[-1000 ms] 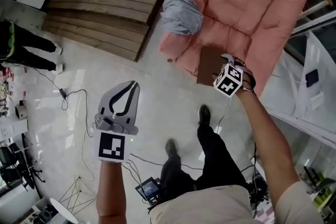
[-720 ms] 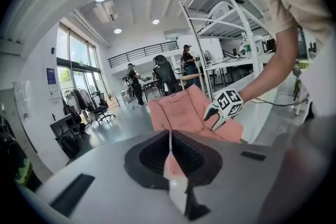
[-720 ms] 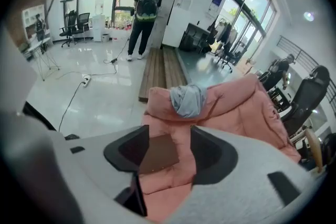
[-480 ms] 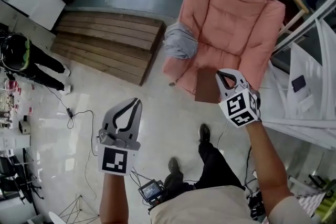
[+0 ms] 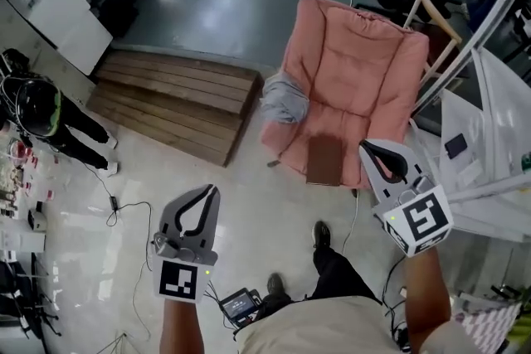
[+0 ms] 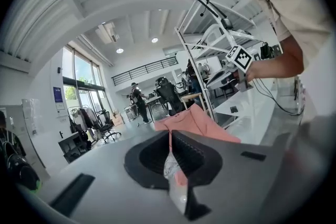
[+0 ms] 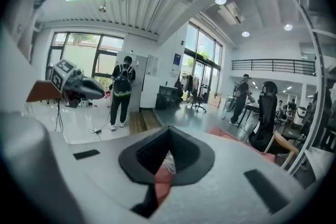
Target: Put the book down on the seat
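The book (image 5: 323,160) shows no readable cover and lies on the armchair (image 5: 357,70) seat. My right gripper (image 5: 365,147), at it a second ago, now hangs clear, its fingers just closed on nothing. The left gripper (image 5: 214,191) fingers are closed too.

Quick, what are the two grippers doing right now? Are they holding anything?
Left gripper: closed, holding nothing.
Right gripper: its jaws have just closed, with nothing between them.

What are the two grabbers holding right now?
Nothing. The left gripper and right gripper are both shut and empty. The book lies flat on the pink seat.
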`<state>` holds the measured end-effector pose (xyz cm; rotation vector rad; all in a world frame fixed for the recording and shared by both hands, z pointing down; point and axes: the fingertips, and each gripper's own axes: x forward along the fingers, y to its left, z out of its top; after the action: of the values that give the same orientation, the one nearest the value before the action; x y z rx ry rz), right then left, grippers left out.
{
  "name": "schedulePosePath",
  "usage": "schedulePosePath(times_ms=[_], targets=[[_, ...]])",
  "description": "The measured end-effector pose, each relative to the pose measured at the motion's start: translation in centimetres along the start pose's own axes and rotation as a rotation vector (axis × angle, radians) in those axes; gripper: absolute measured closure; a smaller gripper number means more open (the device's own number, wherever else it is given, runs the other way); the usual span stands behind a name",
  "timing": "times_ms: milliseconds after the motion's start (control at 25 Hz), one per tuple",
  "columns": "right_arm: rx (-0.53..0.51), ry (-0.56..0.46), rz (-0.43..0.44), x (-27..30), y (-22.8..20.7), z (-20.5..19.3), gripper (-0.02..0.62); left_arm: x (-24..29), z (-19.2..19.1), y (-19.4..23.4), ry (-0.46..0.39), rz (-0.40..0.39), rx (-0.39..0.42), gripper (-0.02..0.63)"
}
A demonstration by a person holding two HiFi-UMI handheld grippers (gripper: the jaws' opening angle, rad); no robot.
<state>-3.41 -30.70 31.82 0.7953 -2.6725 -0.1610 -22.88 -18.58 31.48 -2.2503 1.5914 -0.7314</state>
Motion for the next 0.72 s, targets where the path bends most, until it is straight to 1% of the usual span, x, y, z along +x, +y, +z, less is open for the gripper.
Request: schedulePosePath(times_ms=[80, 240, 440, 480, 560, 600, 640, 720], targets=[[-0.012, -0.021, -0.001, -1.9, 0.9, 1.9, 0.604, -1.4, 0.9, 0.1, -0.016, 0.008, 0.009, 0.586], [-0.043, -0.047, -0.03, -5.1, 2.7, 5.3, 0.604, -4.3, 2.3, 0.5, -0.044, 0.013, 0.019, 0.587], [-0.056, -0.064, -0.063, -8.4, 4.5, 7.6, 0.604, -7.0, 3.9, 0.6, -0.089, 0.021, 0.044, 0.586], [-0.057, -0.067, -0.07, -9.1, 4.8, 7.8, 0.604, -7.6, 4.0, 0.5, -0.089, 0.026, 0.029, 0.586], [-0.058, -0.071, -0.083, -10.3, 5.3, 8.3, 0.604, -8.7, 3.9, 0.3, -0.071, 0.047, -0.054, 0.586], [-0.06, -0.074, -0.09, -10.8, 5.6, 8.5, 0.604, -9.1, 4.0, 0.3, -0.073, 0.051, -0.068, 0.586], [-0.06, -0.077, -0.096, -11.4, 5.8, 8.8, 0.604, -9.6, 4.4, 0.2, -0.086, 0.048, -0.049, 0.586], [-0.06, -0.078, -0.104, -12.4, 6.4, 9.1, 0.604, -10.3, 5.6, -0.1, -0.128, 0.029, 0.045, 0.588]])
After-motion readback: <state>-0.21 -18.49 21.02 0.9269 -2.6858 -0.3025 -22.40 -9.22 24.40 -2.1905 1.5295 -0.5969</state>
